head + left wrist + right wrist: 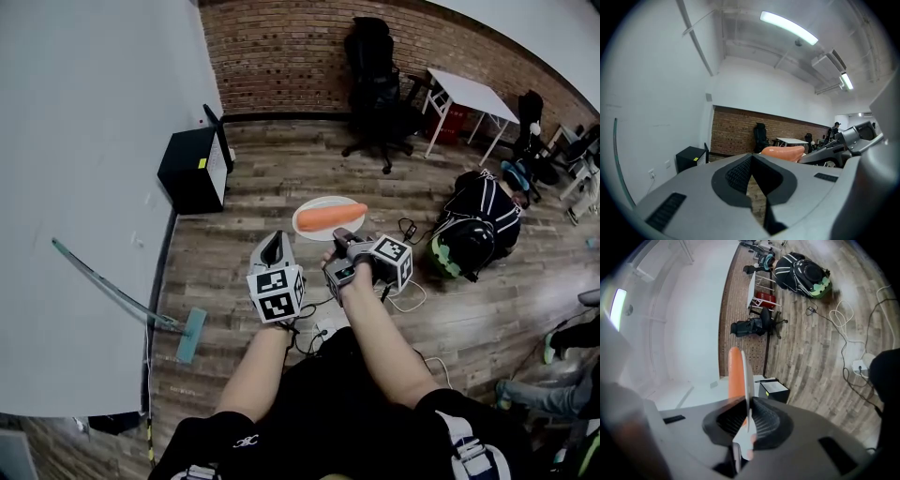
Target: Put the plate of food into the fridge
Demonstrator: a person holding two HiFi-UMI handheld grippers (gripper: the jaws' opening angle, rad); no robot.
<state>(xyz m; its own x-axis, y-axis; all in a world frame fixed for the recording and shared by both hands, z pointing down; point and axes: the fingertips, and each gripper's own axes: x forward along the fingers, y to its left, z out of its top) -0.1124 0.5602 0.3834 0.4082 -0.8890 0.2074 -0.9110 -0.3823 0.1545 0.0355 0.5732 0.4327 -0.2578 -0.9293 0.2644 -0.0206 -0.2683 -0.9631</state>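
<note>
A white plate (309, 223) carries one long orange piece of food (332, 215) above the wood floor. My right gripper (339, 242) is shut on the plate's near rim. In the right gripper view the plate (746, 380) stands edge-on between the pads, with the orange food (735, 376) on its left face. My left gripper (272, 247) hangs just left of the plate, shut and holding nothing; its tips (752, 161) meet, and the orange food (783, 152) shows beyond them. A small black fridge (194, 169) stands against the white wall ahead to the left, its door (218, 141) ajar.
A mop (184, 330) leans on the left wall. A black office chair (375, 89) and white table (473, 94) stand by the brick wall. A backpack and helmet (473, 230) lie to the right, cables (405, 292) near my feet. Another person (562, 380) sits far right.
</note>
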